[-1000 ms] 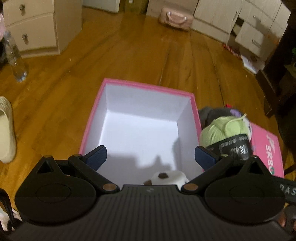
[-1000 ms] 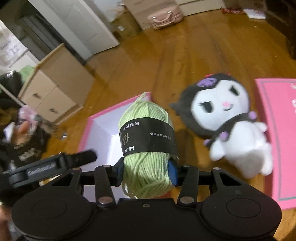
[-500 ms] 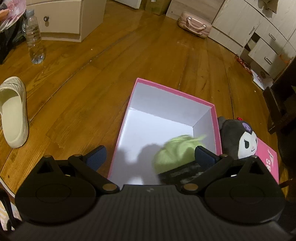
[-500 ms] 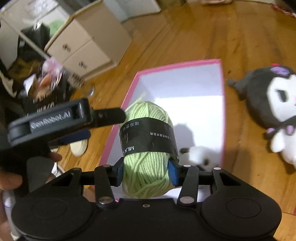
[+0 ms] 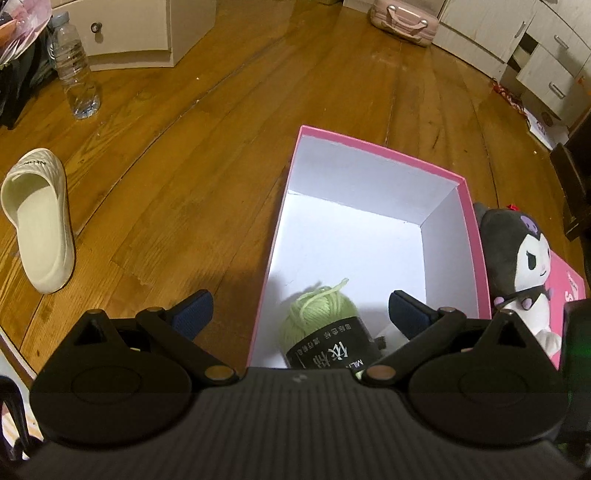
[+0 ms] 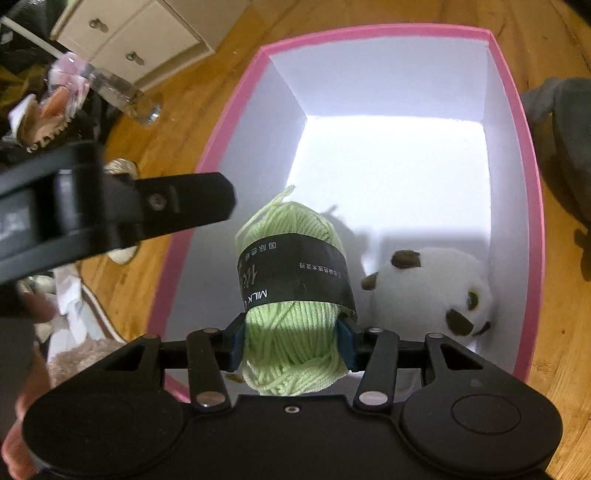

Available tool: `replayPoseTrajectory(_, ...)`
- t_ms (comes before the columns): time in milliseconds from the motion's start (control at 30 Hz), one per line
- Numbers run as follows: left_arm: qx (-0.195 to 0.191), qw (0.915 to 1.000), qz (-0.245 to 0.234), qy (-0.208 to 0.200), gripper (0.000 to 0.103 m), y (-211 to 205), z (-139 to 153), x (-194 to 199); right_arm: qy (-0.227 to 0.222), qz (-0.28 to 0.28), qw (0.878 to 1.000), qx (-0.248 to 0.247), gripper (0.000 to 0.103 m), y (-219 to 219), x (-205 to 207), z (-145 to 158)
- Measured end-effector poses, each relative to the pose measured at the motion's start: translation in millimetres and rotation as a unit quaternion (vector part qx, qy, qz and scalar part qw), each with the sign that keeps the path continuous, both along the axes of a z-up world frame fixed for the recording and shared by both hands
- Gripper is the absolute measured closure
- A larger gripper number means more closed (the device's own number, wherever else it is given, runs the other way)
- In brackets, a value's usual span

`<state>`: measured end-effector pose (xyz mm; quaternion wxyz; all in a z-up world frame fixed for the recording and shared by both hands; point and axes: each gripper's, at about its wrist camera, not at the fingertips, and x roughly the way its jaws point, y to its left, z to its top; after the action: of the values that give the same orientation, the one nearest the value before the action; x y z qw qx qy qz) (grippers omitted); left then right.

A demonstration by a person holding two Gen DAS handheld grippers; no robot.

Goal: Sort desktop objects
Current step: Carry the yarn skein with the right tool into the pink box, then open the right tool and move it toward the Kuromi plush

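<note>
A pink box (image 5: 376,147) with white inner walls sits open on the wooden floor. My right gripper (image 6: 293,341) is shut on a light green yarn ball (image 6: 291,266) with a black label, holding it inside the box (image 6: 236,96). A white panda plush (image 6: 432,291) lies in the box's near corner, right of the yarn. In the left wrist view the yarn ball (image 5: 325,325) shows low in the box. My left gripper (image 5: 301,314) is open and empty above the box's near left edge.
A black and white plush doll (image 5: 517,258) lies right of the box on a pink lid (image 5: 569,288). A cream slipper (image 5: 37,218) and a water bottle (image 5: 74,70) are on the floor at left. Drawers (image 5: 125,29) and a pink bag (image 5: 402,18) stand farther back.
My right gripper has carried the yarn ball from above the doll over the rim and down into the pink box. The left gripper has drifted left and stayed open.
</note>
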<state>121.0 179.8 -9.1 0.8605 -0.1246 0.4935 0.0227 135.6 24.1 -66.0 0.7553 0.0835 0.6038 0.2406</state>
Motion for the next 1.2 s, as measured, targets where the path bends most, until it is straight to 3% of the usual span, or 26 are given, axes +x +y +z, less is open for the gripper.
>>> replayPoseTrajectory(67,-0.002,1.0,0.003,0.007,0.0,-1,-2,0,-0.009,0.009,1.0,-0.019,0.046,3,-1,-2)
replayPoseTrajectory(300,0.072,0.9969,0.006,0.032,0.0,-14,-13,5,-0.013,0.02,0.999,-0.03,0.037,2,-8,-2)
replayPoseTrajectory(400,0.081,0.9959,-0.01,0.038,0.0,-21,-17,7,-0.013,0.02,0.999,-0.032,0.034,0,-10,-1)
replayPoseTrajectory(800,0.056,0.9981,-0.005,0.025,0.0,-17,-14,4,-0.026,0.025,0.999,-0.024,0.031,-10,-14,12)
replayPoseTrajectory(1067,0.069,0.9973,-0.009,0.022,0.0,-23,-10,3,-0.045,0.016,0.999,-0.02,0.031,-32,-18,37)
replayPoseTrajectory(1200,0.153,0.9881,-0.018,0.0,0.0,-43,4,-7,-0.087,0.007,0.995,-0.041,0.031,-58,-21,59)
